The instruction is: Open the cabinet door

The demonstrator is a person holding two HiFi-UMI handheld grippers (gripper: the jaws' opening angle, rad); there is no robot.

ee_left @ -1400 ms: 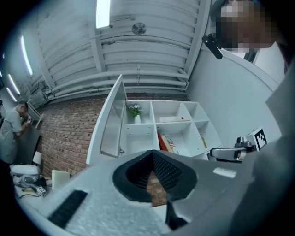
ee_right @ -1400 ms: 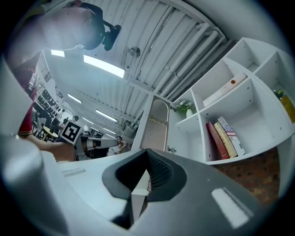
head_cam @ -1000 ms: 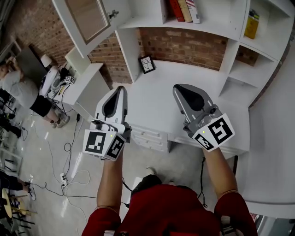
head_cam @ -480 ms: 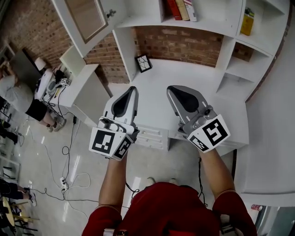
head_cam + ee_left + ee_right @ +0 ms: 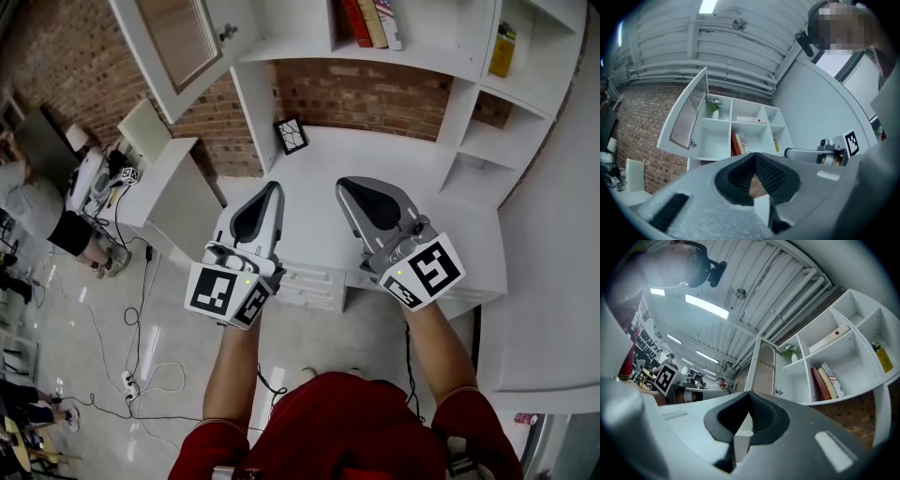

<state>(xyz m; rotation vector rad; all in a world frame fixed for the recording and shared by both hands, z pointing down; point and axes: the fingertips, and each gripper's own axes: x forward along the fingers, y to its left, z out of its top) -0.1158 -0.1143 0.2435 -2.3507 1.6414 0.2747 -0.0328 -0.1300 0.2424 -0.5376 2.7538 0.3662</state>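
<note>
Both tools are just hanging in the air over the white desk (image 5: 394,155), side by side and near each other, tips pointing toward the shelf unit (image 5: 469,66). The left tool (image 5: 267,192) has its jaws pressed together with nothing between them. Its own view shows the dark ribbed pads meeting in a V and only the shelves behind. It's the same with the right tool (image 5: 354,190): jaws together, nothing gripped, and neither tool touches anything.

The cabinet door (image 5: 178,42) is already swung open. It sits above and to the left of the left tool, well apart from it, hinged on the far left of the shelf unit and sticking out at an angle. It has a white frame with a mesh-looking panel in the middle, plus a small latch (image 5: 228,31) on its free edge. In the left gripper view the door (image 5: 689,117) hangs up and left of the jaws, with a little potted plant (image 5: 713,107) in the compartment behind it.

Other bits:
- Some books (image 5: 370,21) stand on the shelf straight ahead of the two tools.
- A small framed picture (image 5: 292,134) leans on the desk just beyond the left tool.
- A brick wall (image 5: 375,94) shows behind the desk.
</note>
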